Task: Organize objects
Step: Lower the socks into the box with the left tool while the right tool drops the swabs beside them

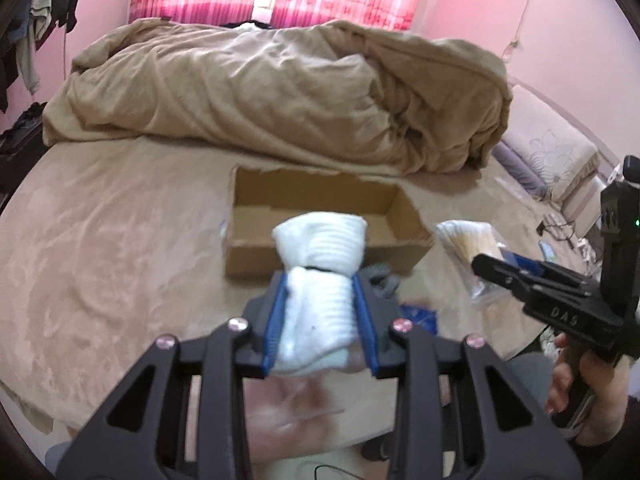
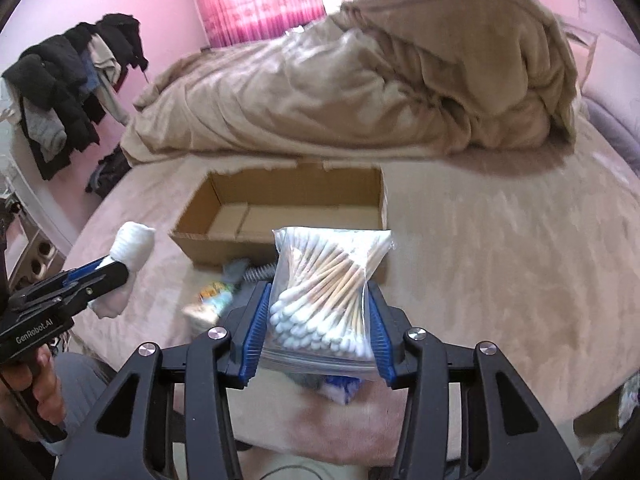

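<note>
While our left gripper squeezes the soft, light sock roll mid-length above the bed, just short of the box, it should hold. Our right gripper pinches the swab bag low; the slippery film could slide, we judge.

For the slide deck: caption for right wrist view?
Right gripper holds a bag of cotton swabs before an open cardboard box on the bed.
</note>
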`<state>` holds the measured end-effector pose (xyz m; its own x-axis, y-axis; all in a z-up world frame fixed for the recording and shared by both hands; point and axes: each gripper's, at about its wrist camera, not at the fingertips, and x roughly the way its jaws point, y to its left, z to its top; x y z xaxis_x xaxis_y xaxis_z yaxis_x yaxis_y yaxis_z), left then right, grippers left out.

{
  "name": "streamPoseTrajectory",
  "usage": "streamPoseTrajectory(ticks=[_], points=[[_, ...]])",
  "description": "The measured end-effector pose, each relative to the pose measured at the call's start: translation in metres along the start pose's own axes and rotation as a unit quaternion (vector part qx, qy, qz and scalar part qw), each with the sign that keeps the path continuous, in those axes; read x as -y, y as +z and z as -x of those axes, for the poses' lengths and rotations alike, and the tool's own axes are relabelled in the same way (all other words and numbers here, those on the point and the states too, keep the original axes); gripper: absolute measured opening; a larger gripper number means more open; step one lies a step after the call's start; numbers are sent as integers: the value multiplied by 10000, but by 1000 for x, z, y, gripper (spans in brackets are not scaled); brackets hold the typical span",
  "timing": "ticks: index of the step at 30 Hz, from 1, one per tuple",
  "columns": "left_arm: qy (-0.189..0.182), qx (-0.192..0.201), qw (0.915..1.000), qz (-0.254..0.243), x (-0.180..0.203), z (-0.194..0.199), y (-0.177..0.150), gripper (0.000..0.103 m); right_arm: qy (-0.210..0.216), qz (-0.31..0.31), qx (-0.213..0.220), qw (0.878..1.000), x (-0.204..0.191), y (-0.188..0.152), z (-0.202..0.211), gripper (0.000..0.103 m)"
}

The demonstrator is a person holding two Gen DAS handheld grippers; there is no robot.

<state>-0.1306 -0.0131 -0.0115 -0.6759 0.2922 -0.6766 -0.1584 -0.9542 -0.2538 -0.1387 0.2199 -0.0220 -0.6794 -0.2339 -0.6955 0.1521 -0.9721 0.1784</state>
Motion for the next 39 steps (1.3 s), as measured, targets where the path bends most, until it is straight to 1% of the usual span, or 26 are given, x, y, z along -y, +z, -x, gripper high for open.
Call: streamPoseTrajectory(ticks=[5, 10, 12, 13, 15, 18, 20, 22, 24, 28, 30, 31, 32, 33, 34, 35, 36, 37, 39], points=[[16, 90, 9997, -217, 22, -21, 27, 34, 70, 200, 286, 9994, 2, 31, -3, 48], [58, 40, 9992, -398, 33, -56, 45, 34, 92, 227, 365, 9990, 11, 51, -24, 48], [81, -1, 9993, -369, 32, -72, 49, 34, 246, 221, 331, 9989, 16, 56, -39, 48], [80, -10, 9994, -326, 30, -79, 50, 34, 302, 201, 321, 9988, 18, 57, -44, 48], [81, -48, 9998, -183, 23, -96, 52, 34, 273, 184, 279, 9991, 21, 60, -57, 48], [38, -188, 9998, -107, 20, -120, 51, 34, 305, 131, 178, 9993, 28, 60, -80, 48], [-126, -393, 9991, 104, 17, -141, 49, 34, 344, 87, 114, 9993, 32, 56, -94, 48], [-83, -441, 9989, 107, 19, -156, 47, 34, 391, -1, -5, 9992, 38, 51, -108, 48], [-122, -539, 9984, 119, 21, -169, 45, 35, 399, -55, -71, 9992, 41, 47, -117, 48], [-30, -640, 9979, -60, 26, -181, 43, 38, 343, -48, -69, 9994, 43, 44, -126, 50], [55, -692, 9976, -27, 23, -181, 44, 41, 336, 14, -73, 9994, 41, 46, -128, 51], [108, -665, 9977, -11, 23, -180, 45, 43, 285, 67, -72, 9995, 39, 46, -127, 55], [179, -616, 9979, -12, 22, -176, 44, 49, 236, 92, -27, 9997, 38, 46, -124, 58], [225, -581, 9981, 2, 21, -172, 45, 52, 193, 82, 2, 9998, 39, 47, -121, 61], [269, -548, 9981, 38, 19, -168, 45, 60, 154, 57, 15, 9999, 40, 46, -119, 66], [309, -522, 9981, 95, 17, -163, 45, 64, 126, 21, 29, 9999, 42, 47, -115, 72], [326, -509, 9981, 153, 16, -158, 45, 75, 111, -25, 48, 9999, 44, 47, -110, 73], [318, -477, 9982, 180, 15, -152, 46, 82, 84, -57, 67, 9999, 46, 47, -103, 74], [375, -320, 9987, 136, 16, -135, 47, 88, 18, -39, 105, 9999, 46, 47, -92, 74]])
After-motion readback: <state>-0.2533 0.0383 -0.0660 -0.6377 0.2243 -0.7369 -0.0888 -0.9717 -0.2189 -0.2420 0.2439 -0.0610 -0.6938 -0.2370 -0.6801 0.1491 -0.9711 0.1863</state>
